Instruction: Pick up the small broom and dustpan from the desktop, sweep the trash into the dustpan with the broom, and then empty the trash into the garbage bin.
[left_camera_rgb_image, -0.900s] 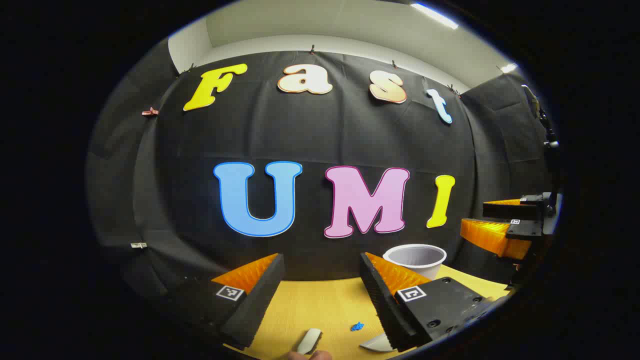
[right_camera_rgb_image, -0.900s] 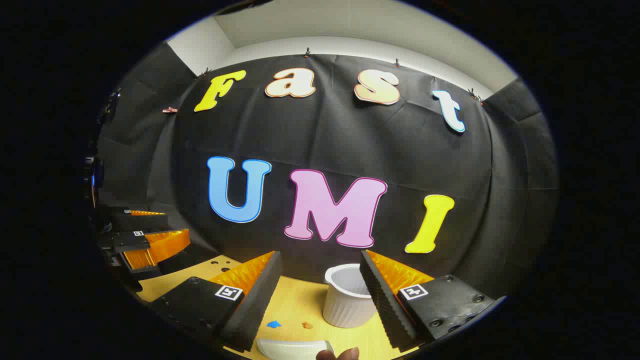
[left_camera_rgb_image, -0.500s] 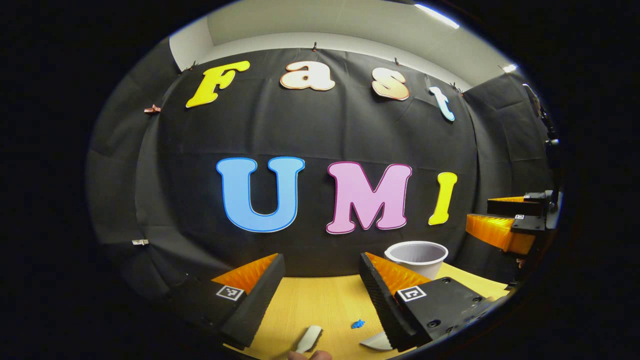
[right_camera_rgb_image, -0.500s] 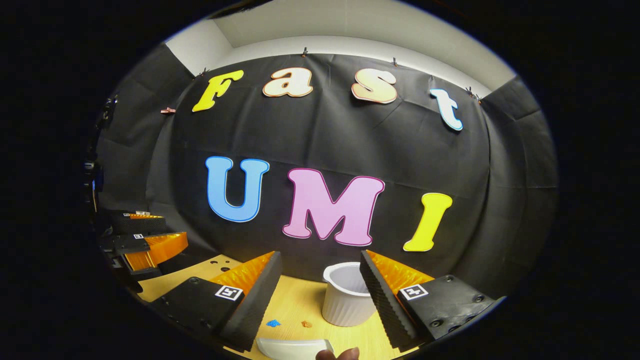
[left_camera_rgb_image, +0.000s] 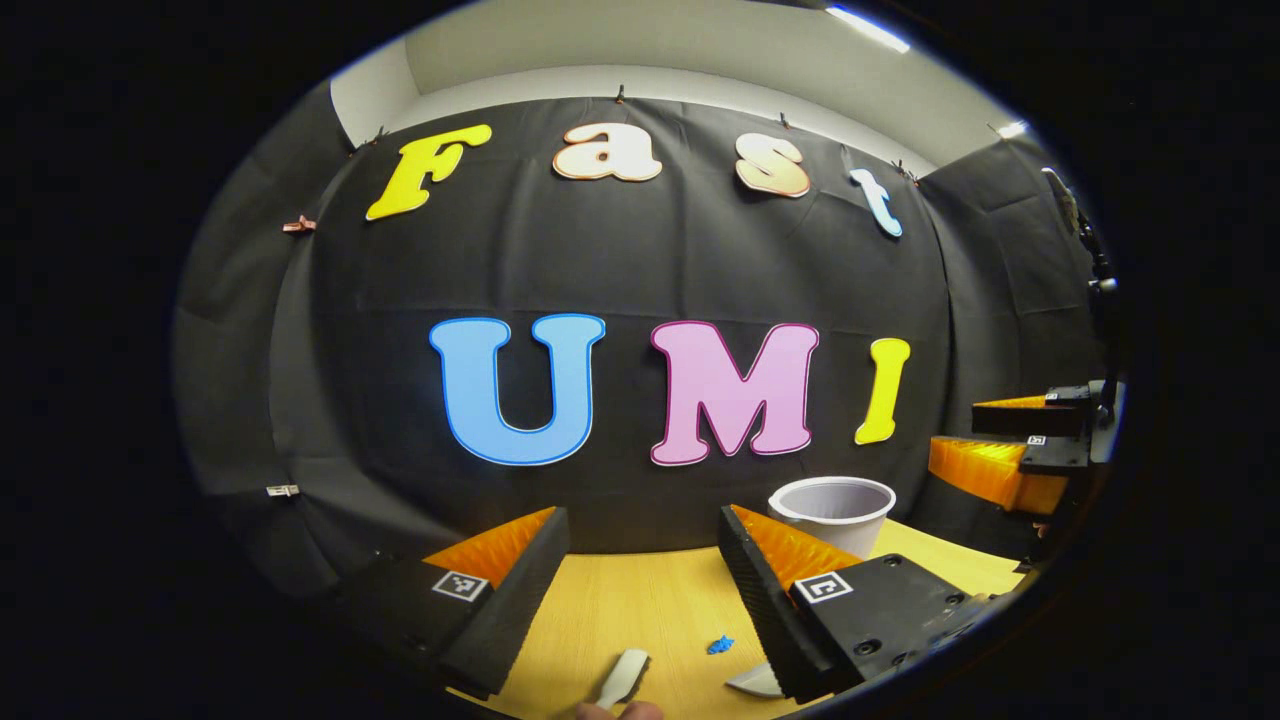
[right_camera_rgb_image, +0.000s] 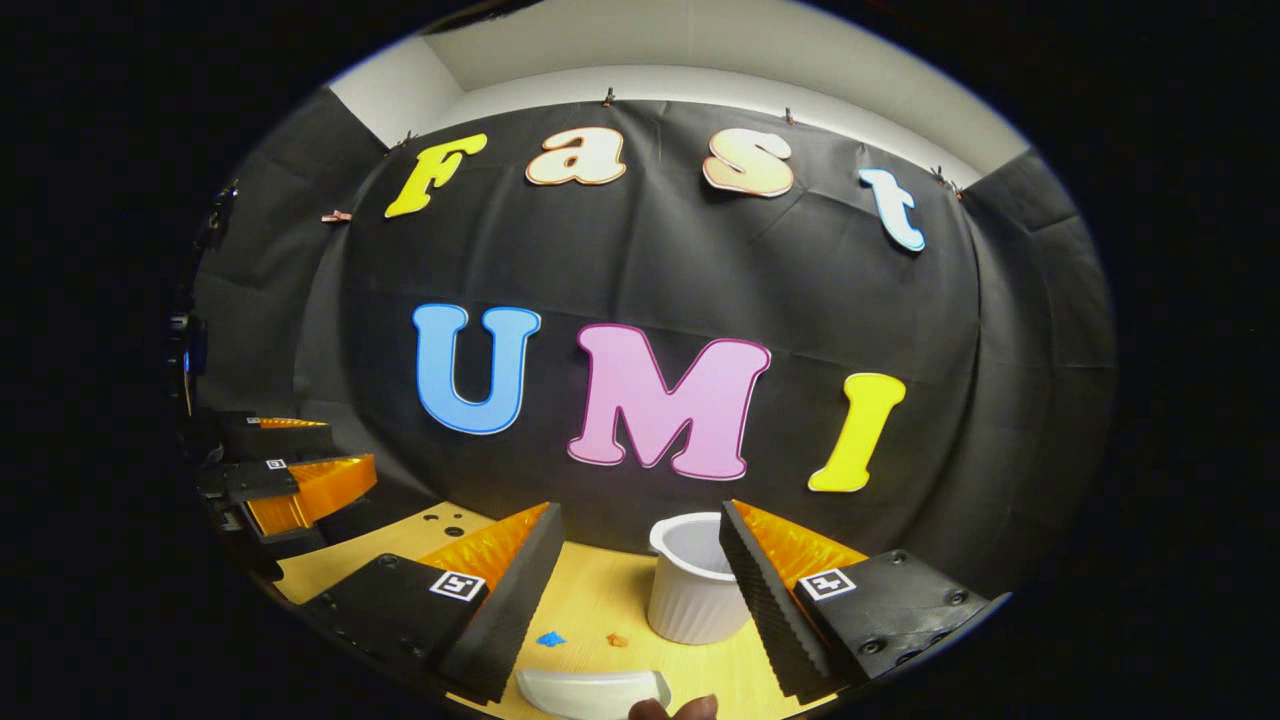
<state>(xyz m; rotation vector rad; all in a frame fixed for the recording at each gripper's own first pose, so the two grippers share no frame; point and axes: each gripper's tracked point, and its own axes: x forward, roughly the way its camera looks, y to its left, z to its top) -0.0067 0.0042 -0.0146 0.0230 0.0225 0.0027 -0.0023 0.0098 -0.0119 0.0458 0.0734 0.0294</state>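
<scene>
- Two hand-held grippers hover above a yellow wooden table (left_camera_rgb_image: 640, 610) in front of the black booth wall.
- Left gripper view: the left hand-held gripper (left_camera_rgb_image: 643, 575) has its black, orange-backed fingers spread wide apart, grasping nothing.
- Between those fingers, low on the table, lies a small white handle (left_camera_rgb_image: 624, 678), most likely the broom; a fingertip (left_camera_rgb_image: 620, 711) peeks in at the bottom edge just below it.
- A blue scrap of trash (left_camera_rgb_image: 719, 644) lies on the table just beside the right-hand finger, and a white curved edge, apparently the dustpan (left_camera_rgb_image: 755, 682), shows partly behind that finger.
- A white ribbed cup, the garbage bin (left_camera_rgb_image: 835, 512), stands upright farther back to the right.
- The right hand-held gripper (left_camera_rgb_image: 1010, 445) appears at the far right, above the table, jaws apart.
- Right gripper view: the right hand-held gripper (right_camera_rgb_image: 643, 575) is also released, fingers wide apart and empty.
- The white dustpan (right_camera_rgb_image: 592, 692) lies on the table low between its fingers, with a fingertip (right_camera_rgb_image: 675, 709) at its right end.
- A blue scrap (right_camera_rgb_image: 550, 638) and an orange scrap (right_camera_rgb_image: 617, 640) lie just beyond the dustpan, near the garbage bin (right_camera_rgb_image: 692, 595).
- The left hand-held gripper (right_camera_rgb_image: 300, 465) shows at the far left.
</scene>
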